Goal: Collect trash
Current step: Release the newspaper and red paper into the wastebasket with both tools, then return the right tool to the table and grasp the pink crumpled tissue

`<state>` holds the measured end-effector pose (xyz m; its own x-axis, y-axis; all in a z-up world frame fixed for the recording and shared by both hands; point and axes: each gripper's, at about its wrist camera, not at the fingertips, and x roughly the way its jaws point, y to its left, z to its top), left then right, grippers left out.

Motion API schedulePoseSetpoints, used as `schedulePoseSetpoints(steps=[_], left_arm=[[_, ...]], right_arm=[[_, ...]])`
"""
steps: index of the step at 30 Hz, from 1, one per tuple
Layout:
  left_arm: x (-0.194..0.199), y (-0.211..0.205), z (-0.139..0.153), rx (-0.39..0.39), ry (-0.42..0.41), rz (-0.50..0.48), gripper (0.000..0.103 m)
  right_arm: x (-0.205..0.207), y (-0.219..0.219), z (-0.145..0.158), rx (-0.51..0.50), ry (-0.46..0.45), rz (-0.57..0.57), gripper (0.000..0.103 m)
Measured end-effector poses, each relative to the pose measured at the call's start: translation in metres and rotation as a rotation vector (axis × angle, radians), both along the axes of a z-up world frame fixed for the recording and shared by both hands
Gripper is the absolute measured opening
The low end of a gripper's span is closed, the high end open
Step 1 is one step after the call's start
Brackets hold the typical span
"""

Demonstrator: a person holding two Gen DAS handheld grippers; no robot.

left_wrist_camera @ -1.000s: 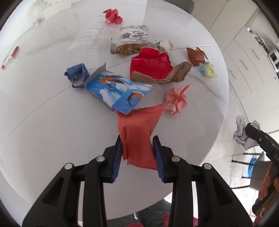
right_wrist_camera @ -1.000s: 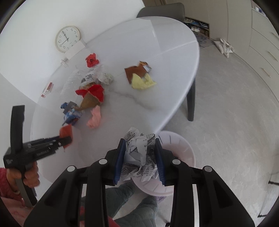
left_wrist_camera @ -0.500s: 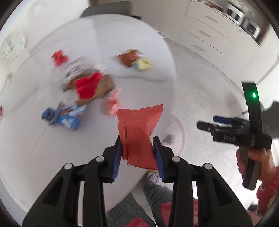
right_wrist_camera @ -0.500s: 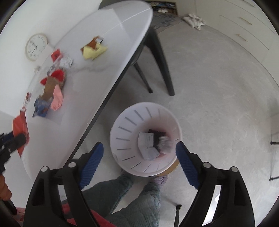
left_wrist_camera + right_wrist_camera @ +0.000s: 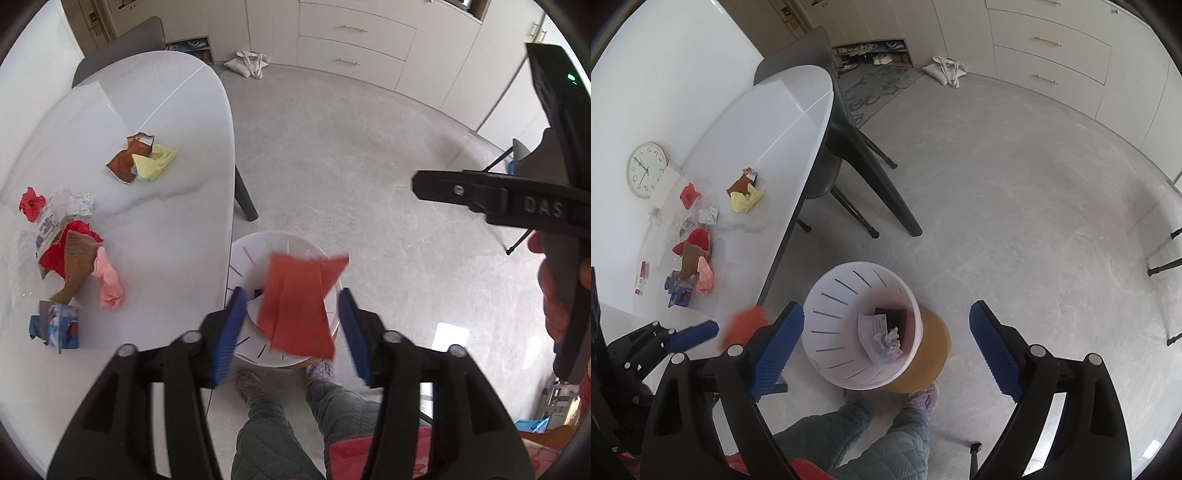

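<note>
My left gripper (image 5: 291, 328) is open above the white slotted bin (image 5: 240, 258). A flat red paper napkin (image 5: 295, 306) hangs loose between its jaws, touching neither pad, over the bin mouth. In the right wrist view the napkin (image 5: 744, 325) is a red blur beside the left gripper (image 5: 690, 336). My right gripper (image 5: 886, 347) is open and empty above the bin (image 5: 827, 314), which holds a crumpled receipt (image 5: 886, 341) and other paper. It also shows in the left wrist view (image 5: 436, 186).
The white oval table (image 5: 177, 229) carries more trash: a yellow wad (image 5: 153, 164), a brown wrapper (image 5: 122, 166), red and brown cardboard (image 5: 70, 254), a pink wad (image 5: 107, 284), a blue carton (image 5: 55, 325), a red wad (image 5: 31, 203). A dark chair (image 5: 849, 147), my legs and cabinets surround the bin.
The left gripper swung from the table to over the bin and opened, releasing the red napkin. The right gripper opened earlier and dropped the crumpled receipt into the bin.
</note>
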<state>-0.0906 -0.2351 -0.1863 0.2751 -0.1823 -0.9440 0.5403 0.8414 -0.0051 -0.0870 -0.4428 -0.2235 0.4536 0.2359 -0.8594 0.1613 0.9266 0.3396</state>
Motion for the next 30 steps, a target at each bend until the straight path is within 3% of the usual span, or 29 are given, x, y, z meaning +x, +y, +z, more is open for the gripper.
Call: schedulePoseSetpoints(steps=[3, 6, 17, 30], left_arm=[[0.002, 0.002, 0.002, 0.002, -0.019, 0.025, 0.082], [0.001, 0.007, 0.009, 0.011, -0.035, 0.052, 0.093], [-0.003, 0.063, 0.045, -0.036, -0.068, 0.198, 0.095], [-0.002, 0.116, 0.059, -0.039, -0.075, 0.296, 0.095]], right_arm=[[-0.002, -0.003, 0.000, 0.003, 0.002, -0.002, 0.091], [-0.002, -0.002, -0.001, 0.008, 0.006, -0.005, 0.091], [0.000, 0.018, 0.023, 0.003, -0.041, 0.032, 0.096], [0.004, 0.045, 0.036, -0.019, -0.053, 0.073, 0.096]])
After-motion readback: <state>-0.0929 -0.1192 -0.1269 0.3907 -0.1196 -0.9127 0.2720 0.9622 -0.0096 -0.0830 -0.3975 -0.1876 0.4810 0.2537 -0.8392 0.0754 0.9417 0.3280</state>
